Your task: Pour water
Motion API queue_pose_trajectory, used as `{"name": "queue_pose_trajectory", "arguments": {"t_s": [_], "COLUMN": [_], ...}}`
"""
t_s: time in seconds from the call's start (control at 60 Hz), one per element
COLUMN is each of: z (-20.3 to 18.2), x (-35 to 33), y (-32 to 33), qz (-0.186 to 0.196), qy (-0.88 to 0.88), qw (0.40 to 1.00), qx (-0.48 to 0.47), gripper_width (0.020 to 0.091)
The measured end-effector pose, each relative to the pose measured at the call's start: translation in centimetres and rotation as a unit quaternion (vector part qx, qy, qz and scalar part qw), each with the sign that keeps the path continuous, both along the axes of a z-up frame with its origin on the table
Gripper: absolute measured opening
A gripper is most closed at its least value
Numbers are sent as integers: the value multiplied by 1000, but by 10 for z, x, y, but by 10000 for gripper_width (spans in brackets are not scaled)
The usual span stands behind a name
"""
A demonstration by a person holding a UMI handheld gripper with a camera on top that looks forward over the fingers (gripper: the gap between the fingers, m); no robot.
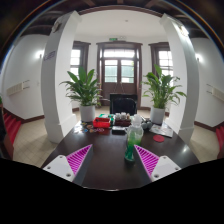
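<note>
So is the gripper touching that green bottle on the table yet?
Apart. The gripper view shows the green bottle standing between the open fingers, clear table around it.

Tongs level, pointing forward, fingers spread wide apart; pink pads on inner faces, nothing gripped.

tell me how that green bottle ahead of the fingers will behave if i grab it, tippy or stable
The green bottle looks tall and narrow on the dark table, so a push up high would probably tip it. It seems to be clear plastic, likely light and a bit squeezable; how full it is cannot be told. The gripper is open, with the bottle just beyond its fingers.
</note>
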State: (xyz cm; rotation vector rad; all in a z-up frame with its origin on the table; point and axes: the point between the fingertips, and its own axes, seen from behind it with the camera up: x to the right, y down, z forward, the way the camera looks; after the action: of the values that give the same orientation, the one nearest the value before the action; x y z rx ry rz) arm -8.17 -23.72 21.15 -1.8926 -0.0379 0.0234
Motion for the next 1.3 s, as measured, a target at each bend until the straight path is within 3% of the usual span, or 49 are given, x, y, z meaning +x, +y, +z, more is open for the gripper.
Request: {"name": "queue_pose_trajectory", "arguments": {"t_s": [0.117, 0.133, 0.183, 0.317, 0.767, 0.85, 0.9, 0.917, 1.05, 1.067, 1.15, 1.167, 1.183, 1.3], "z": [-31, -21, -57, -90, -108, -113, -113, -112, -112, -110, -112, -113, -112, -111], "x": [31, 25, 60, 93, 89, 93, 98, 100, 98, 101, 98, 96, 96, 96], "y": [8, 2, 23, 61, 191, 203, 207, 209, 209, 207, 206, 207, 208, 207], "qz": [-24, -31, -43, -61, -15, -21, -35, -39, -49, -43, -35, -33, -34, -41], "qy": [4, 4, 0, 8, 16, -2, -13, -16, 10, 10, -4, -7, -10, -21], "qw": [1000, 1000, 999, 998, 999, 999, 998, 997, 996, 996, 997, 997, 996, 996], "qx": [1, 0, 1, 5, 37, 43, 55, 60, 74, 73, 76, 76, 79, 82], "gripper_width": [829, 829, 825, 825, 810, 713, 590, 514, 457, 416, 351, 375, 320, 317]}}
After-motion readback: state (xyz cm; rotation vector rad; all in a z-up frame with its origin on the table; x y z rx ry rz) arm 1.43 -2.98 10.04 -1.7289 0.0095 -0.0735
